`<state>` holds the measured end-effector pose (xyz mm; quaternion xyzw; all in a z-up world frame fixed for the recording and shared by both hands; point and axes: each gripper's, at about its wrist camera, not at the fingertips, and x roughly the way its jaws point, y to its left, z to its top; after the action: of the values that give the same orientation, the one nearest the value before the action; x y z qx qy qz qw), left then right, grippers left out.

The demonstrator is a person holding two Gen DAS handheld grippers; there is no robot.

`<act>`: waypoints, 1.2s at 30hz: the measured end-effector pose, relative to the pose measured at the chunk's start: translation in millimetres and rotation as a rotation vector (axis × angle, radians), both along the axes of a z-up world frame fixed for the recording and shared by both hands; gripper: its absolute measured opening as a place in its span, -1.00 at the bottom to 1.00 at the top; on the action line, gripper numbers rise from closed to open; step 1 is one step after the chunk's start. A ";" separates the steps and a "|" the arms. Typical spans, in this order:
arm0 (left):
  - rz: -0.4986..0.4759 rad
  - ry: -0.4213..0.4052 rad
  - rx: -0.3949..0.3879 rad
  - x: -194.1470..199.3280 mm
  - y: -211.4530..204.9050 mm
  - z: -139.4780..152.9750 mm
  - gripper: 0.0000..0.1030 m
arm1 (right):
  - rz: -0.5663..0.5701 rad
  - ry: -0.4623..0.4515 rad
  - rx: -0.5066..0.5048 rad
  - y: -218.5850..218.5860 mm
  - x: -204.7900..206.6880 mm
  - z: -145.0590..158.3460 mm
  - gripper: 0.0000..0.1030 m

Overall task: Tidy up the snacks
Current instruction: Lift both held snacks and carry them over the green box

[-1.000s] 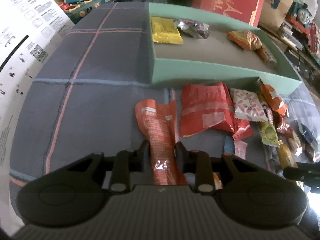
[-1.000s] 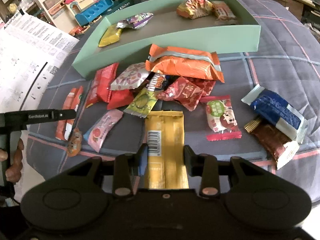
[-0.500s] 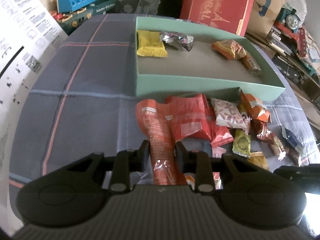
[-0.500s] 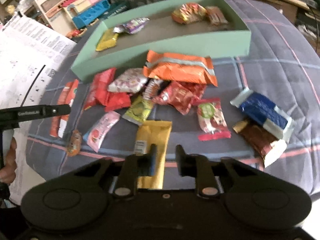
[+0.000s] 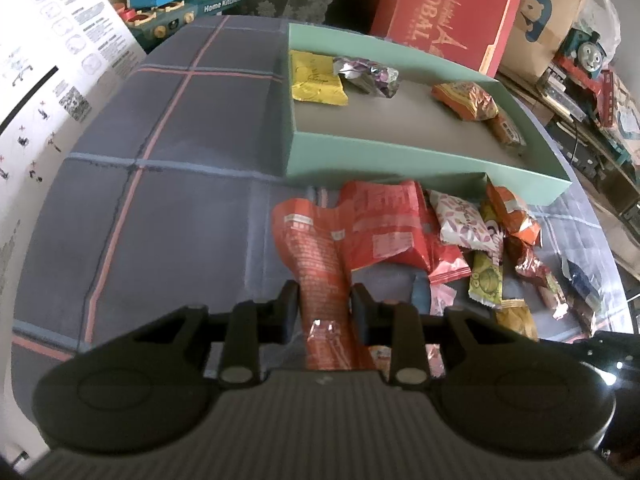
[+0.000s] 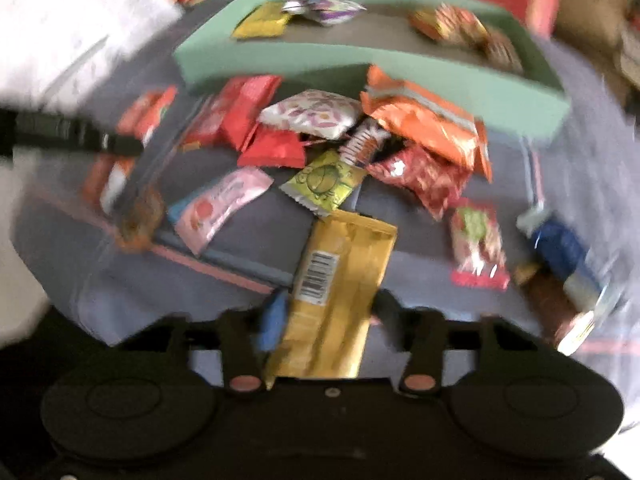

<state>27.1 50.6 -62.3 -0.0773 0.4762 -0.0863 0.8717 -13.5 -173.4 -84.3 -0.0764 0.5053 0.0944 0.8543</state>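
Fingers point(image 5: 290, 300) of the left gripper point(image 5: 325, 298) are seen closed narrowly on a long orange packet point(image 5: 316, 248), whose far end is spread over the grey plaid cloth point(image 5: 168, 200). Just right of it a heap of snacks point(image 5: 452, 236) is piled against the near wall of the green tray point(image 5: 384, 162). Inside the tray, a yellow packet point(image 5: 316, 84) and a foil wrapper point(image 5: 368, 74) are found at the far left, and an orange bag point(image 5: 466, 100) further right. A white printed sheet point(image 5: 48, 80) is seen at the left, a toy kitchen point(image 5: 180, 4) and a red box point(image 5: 444, 12) beyond the tray, and a toy train point(image 5: 586, 46) at the far right.

From the right wrist, much is blurred. The right gripper point(image 6: 326, 316) is set apart about the width of a gold packet point(image 6: 336, 288), which is held between its fingers point(image 6: 272, 320), barcode up. Beyond it the snacks point(image 6: 320, 136) are scattered on the cloth point(image 6: 420, 276) before the tray point(image 6: 360, 64). A blue packet point(image 6: 560, 244) lies at the right.
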 end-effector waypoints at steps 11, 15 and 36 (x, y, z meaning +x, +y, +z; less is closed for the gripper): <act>-0.020 -0.048 -0.054 -1.2 -2.1 17.1 -0.45 | -0.091 -0.020 0.071 -35.5 4.3 32.5 -0.48; -0.043 -0.070 -0.063 -2.5 -9.5 25.5 -0.45 | -0.134 -0.049 0.111 -50.8 12.5 44.5 -0.51; -0.046 -0.069 -0.046 -5.7 -11.8 33.8 -0.45 | -0.081 0.005 0.065 -38.5 11.3 3.1 -0.09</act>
<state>21.4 38.8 -28.5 -0.0834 0.4456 -0.1201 0.8832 -2.2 -211.9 -81.2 -0.0279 0.5069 0.0764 0.8582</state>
